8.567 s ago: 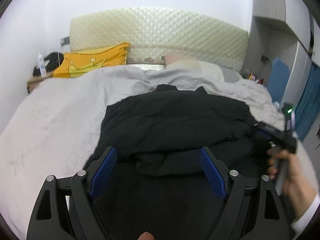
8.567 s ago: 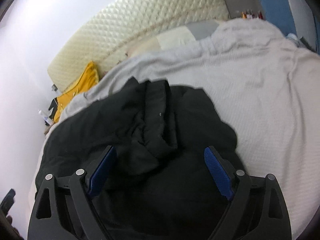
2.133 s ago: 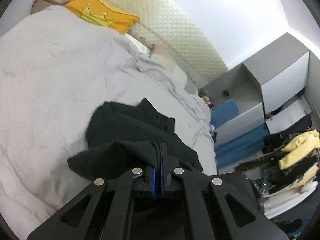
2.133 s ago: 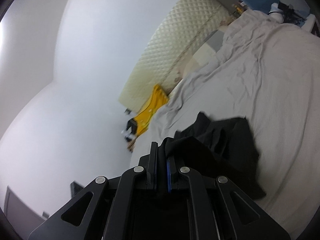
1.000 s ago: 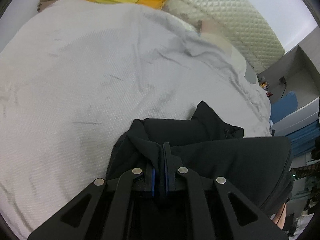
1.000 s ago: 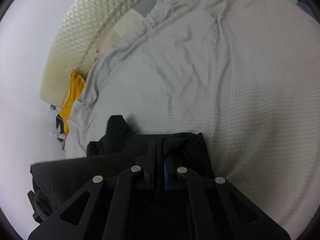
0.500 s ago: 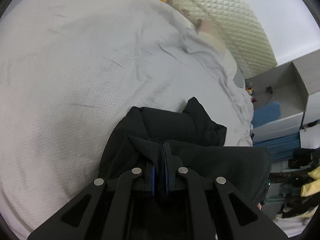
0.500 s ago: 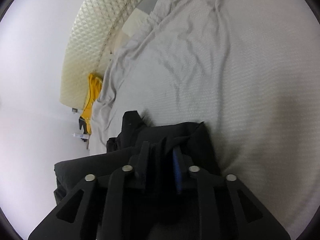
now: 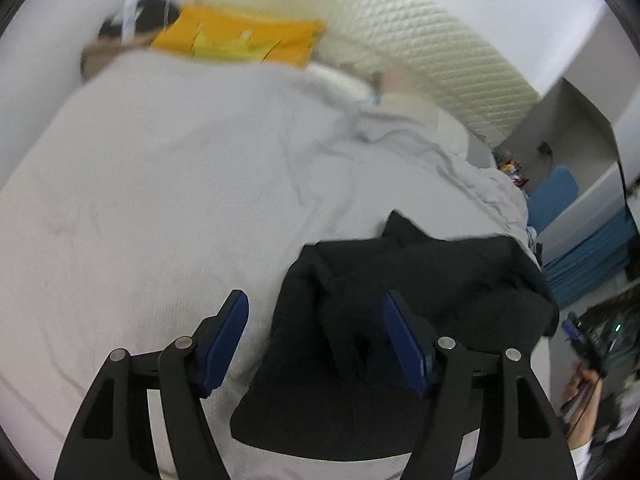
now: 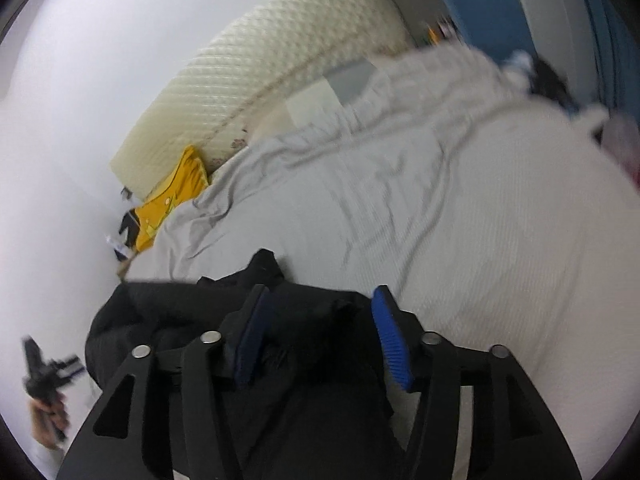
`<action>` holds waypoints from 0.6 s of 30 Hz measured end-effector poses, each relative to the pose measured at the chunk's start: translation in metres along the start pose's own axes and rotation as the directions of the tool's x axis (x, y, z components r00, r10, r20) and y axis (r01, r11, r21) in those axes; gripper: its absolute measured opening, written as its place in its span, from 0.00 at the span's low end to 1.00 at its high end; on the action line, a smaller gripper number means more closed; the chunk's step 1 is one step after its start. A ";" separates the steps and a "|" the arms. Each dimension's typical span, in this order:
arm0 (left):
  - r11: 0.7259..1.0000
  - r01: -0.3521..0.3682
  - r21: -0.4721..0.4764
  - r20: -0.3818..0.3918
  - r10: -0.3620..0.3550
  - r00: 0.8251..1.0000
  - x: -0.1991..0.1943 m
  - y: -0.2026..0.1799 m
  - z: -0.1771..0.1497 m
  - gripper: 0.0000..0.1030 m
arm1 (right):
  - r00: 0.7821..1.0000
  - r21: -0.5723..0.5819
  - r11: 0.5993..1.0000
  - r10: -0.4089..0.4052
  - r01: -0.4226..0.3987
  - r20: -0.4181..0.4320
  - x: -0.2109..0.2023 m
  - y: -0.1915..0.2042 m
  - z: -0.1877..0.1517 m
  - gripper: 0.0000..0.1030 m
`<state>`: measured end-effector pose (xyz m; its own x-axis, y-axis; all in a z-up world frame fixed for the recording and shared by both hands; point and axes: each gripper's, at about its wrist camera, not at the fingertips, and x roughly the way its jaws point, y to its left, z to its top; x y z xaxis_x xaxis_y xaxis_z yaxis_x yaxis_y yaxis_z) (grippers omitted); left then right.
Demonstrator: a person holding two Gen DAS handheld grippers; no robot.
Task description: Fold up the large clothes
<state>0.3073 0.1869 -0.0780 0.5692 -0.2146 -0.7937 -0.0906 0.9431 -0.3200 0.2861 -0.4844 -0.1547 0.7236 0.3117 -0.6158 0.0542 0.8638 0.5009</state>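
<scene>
The black garment (image 9: pixel 420 292) lies bunched on the near edge of the bed (image 9: pixel 160 208), likely set down after a fold, so the left gripper (image 9: pixel 316 336) and right gripper (image 10: pixel 320 332) are both opening, pads clear of the cloth.

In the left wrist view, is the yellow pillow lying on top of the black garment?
No. The yellow pillow lies far up by the headboard, while the black garment lies apart from it on the grey bedcover.
</scene>
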 end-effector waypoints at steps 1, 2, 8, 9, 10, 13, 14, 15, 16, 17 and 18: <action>1.000 0.000 0.030 0.024 -0.001 1.000 -0.004 -0.012 -0.003 0.68 | 1.000 -0.027 1.000 0.002 -0.002 0.017 -0.003 0.012 -0.002 0.64; 0.999 -0.001 0.052 0.037 -0.001 0.999 -0.006 -0.020 -0.005 0.68 | 0.999 -0.054 0.998 0.008 -0.006 0.033 -0.005 0.024 -0.005 0.66; 0.970 0.009 0.244 0.085 -0.031 0.996 0.016 -0.102 -0.037 0.68 | 0.996 -0.212 0.977 0.041 -0.024 0.079 0.004 0.093 -0.034 0.82; 0.963 0.002 0.270 0.086 -0.026 0.996 0.027 -0.115 -0.043 0.68 | 0.996 -0.240 0.970 0.041 -0.021 0.078 0.013 0.105 -0.043 0.82; 0.959 -0.002 0.285 0.084 -0.023 0.996 0.036 -0.126 -0.048 0.68 | 0.996 -0.252 0.967 0.042 -0.021 0.077 0.018 0.110 -0.050 0.82; 0.957 -0.007 0.289 0.076 -0.016 0.997 0.064 -0.148 -0.056 0.68 | 0.997 -0.276 0.961 0.047 -0.026 0.069 0.047 0.124 -0.068 0.83; 0.957 -0.016 0.289 0.081 -0.007 0.997 0.071 -0.152 -0.058 0.68 | 0.997 -0.279 0.960 0.045 -0.025 0.066 0.052 0.125 -0.073 0.83; 0.956 -0.029 0.293 0.086 0.003 0.996 0.078 -0.156 -0.059 0.68 | 0.997 -0.282 0.959 0.041 -0.023 0.059 0.062 0.127 -0.077 0.83; 0.952 -0.046 0.301 0.095 0.018 0.995 0.086 -0.159 -0.061 0.68 | 0.998 -0.283 0.959 0.032 -0.017 0.049 0.073 0.128 -0.082 0.83; 0.950 -0.062 0.307 0.105 0.031 0.994 0.094 -0.160 -0.061 0.68 | 0.999 -0.285 0.958 0.023 -0.010 0.041 0.082 0.128 -0.085 0.83; 0.947 -0.073 0.312 0.112 0.040 0.993 0.100 -0.163 -0.061 0.68 | 0.999 -0.291 0.957 0.012 -0.003 0.030 0.091 0.129 -0.089 0.83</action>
<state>0.3289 -0.0033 -0.1365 0.6530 -0.1473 -0.7429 0.1274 0.9883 -0.0840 0.2980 -0.3098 -0.2001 0.7447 0.3098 -0.5911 -0.1501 0.9408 0.3039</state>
